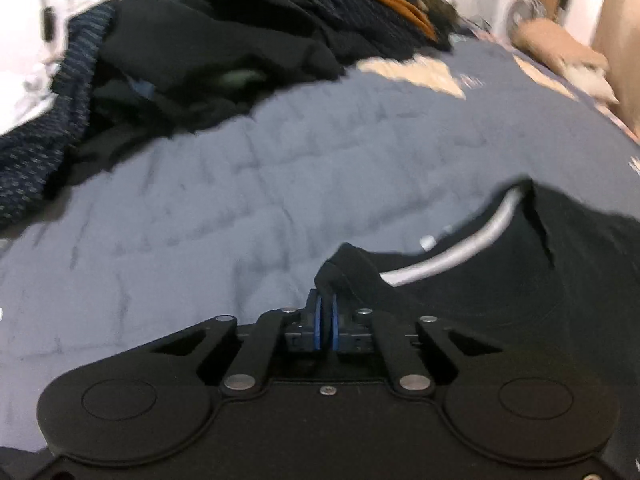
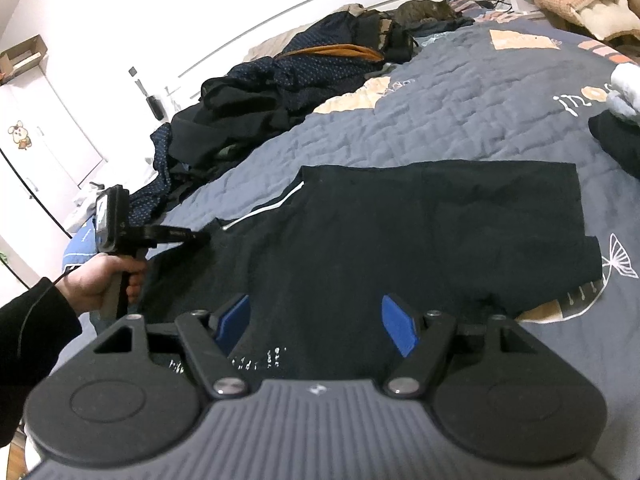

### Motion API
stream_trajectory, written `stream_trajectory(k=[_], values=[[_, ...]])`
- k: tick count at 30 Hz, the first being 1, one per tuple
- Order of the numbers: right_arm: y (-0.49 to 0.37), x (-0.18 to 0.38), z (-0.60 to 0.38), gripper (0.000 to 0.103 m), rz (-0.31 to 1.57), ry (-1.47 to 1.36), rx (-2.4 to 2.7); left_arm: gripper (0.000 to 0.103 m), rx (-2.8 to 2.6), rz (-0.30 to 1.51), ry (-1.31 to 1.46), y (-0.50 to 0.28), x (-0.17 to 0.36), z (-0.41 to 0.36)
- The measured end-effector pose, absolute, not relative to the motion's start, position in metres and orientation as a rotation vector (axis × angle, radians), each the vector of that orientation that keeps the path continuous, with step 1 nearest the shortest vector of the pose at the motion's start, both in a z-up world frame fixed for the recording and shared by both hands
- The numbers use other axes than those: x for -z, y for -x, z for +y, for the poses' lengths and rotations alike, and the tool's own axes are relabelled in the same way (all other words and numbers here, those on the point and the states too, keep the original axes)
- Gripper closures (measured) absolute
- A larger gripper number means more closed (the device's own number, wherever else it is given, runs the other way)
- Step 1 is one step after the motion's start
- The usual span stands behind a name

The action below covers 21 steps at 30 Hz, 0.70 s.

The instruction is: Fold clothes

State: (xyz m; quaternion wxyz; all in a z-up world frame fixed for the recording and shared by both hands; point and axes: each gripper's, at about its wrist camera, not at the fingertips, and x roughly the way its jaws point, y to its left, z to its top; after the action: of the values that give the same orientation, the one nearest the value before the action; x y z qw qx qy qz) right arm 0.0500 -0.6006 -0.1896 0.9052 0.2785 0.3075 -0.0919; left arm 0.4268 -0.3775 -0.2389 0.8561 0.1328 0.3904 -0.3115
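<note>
Two grippers over a bed with a grey-blue quilt (image 2: 460, 120). Left gripper (image 1: 326, 312): jaws closed, pinching a fold at the edge of the black garment (image 2: 400, 232), low centre of its view. Right gripper (image 2: 316, 320): jaws wide apart, empty, above the same garment, which lies spread flat mid-frame. Heap of dark clothes (image 2: 260, 112): upper left, well apart.

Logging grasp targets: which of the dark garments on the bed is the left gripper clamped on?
The flat black garment with the white stripe, pinched at its edge by the left gripper; the heaped dark clothes farther up the bed lie untouched.
</note>
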Motion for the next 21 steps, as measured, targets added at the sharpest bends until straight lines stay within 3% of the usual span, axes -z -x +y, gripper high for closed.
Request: stream_trajectory(k=[5, 8, 14, 17, 18, 21], values=[[-0.050, 0.189, -0.599, 0.031, 0.636, -0.571, 0.186, 0.102, 0.554, 0.765, -0.248, -0.440, 0.231, -0.387], [-0.050, 0.189, -0.598, 0.031, 0.638, -0.567, 0.185, 0.099, 0.539, 0.831, -0.278, -0.445, 0.236, -0.393], [-0.049, 0.187, -0.604, 0.031, 0.628, -0.571, 0.198, 0.094, 0.529, 0.723, -0.140, -0.419, 0.204, -0.361], [-0.046, 0.184, -0.607, 0.031, 0.620, -0.563, 0.216, 0.079, 0.575, 0.704, -0.095, -0.387, 0.189, -0.343], [-0.046, 0.183, -0.609, 0.031, 0.618, -0.560, 0.220, 0.067, 0.588, 0.697, -0.084, -0.374, 0.185, -0.338], [-0.044, 0.180, -0.610, 0.031, 0.617, -0.545, 0.227, 0.062, 0.649, 0.684, -0.070, -0.324, 0.175, -0.321]])
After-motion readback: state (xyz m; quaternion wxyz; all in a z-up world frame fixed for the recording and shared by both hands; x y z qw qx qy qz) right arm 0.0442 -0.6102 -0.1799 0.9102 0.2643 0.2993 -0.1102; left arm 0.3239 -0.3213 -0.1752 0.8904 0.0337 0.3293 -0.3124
